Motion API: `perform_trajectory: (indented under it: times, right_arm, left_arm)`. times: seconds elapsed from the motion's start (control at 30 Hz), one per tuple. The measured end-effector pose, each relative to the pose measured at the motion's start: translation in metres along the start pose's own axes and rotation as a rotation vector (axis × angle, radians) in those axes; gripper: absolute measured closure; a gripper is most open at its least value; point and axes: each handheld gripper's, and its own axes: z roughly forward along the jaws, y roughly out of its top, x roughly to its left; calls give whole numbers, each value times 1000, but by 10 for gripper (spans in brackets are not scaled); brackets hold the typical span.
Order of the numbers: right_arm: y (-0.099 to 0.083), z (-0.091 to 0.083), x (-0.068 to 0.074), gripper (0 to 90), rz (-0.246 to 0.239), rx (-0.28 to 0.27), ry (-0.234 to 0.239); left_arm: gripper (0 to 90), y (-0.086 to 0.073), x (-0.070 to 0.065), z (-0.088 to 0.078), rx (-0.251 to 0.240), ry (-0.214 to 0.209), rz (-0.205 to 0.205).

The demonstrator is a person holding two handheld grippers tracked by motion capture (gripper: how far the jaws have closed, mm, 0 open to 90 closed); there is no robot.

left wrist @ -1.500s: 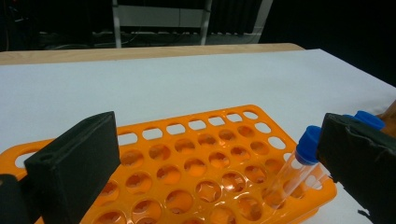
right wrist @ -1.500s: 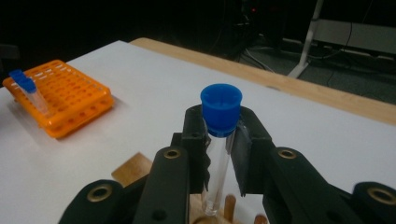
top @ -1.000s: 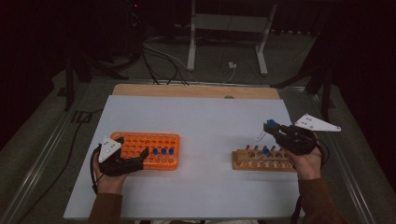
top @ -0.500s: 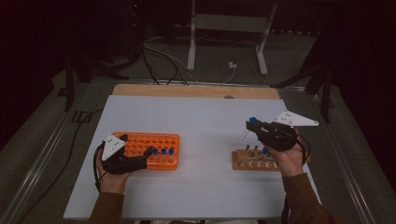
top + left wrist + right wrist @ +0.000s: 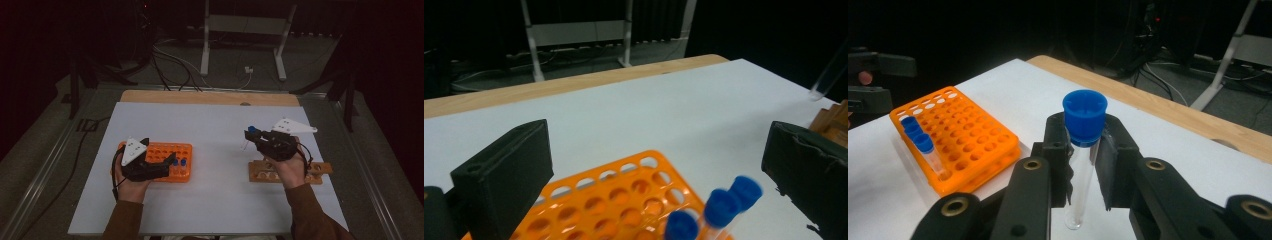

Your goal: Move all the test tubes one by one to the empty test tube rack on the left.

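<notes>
My right gripper (image 5: 1083, 160) (image 5: 254, 136) is shut on a clear test tube with a blue cap (image 5: 1084, 116) (image 5: 249, 137), held above the white table between the two racks. The orange plastic rack (image 5: 167, 157) (image 5: 955, 136) (image 5: 619, 197) lies at the left with three blue-capped tubes (image 5: 180, 163) (image 5: 918, 135) (image 5: 719, 207) at its right end. My left gripper (image 5: 170, 159) (image 5: 659, 175) stands open over that rack, with nothing between its wide-set jaws. The wooden rack (image 5: 277, 172) lies under my right hand.
The white sheet (image 5: 210, 130) covers the table, with a wooden strip (image 5: 210, 97) along its far edge. Beyond it are a white stand's legs (image 5: 242, 40) and cables (image 5: 170, 57) on a dark floor.
My right gripper has carried the tube leftward, away from the wooden rack toward the table's middle. My left gripper has shifted a little to the right over the orange rack.
</notes>
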Motion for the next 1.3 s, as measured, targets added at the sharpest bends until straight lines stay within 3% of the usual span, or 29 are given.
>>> perform_trajectory:
  times: [0.77,1.17,1.3]
  right_arm:
    - [13,35,35,769,-21,16,73]
    - [13,49,50,769,-21,30,115]
    - [13,51,53,769,-25,38,121]
  left_arm:
    - [32,17,-41,37,8,-100,36]
    - [42,18,-66,58,45,-120,69]
    - [140,19,-76,64,40,-129,83]
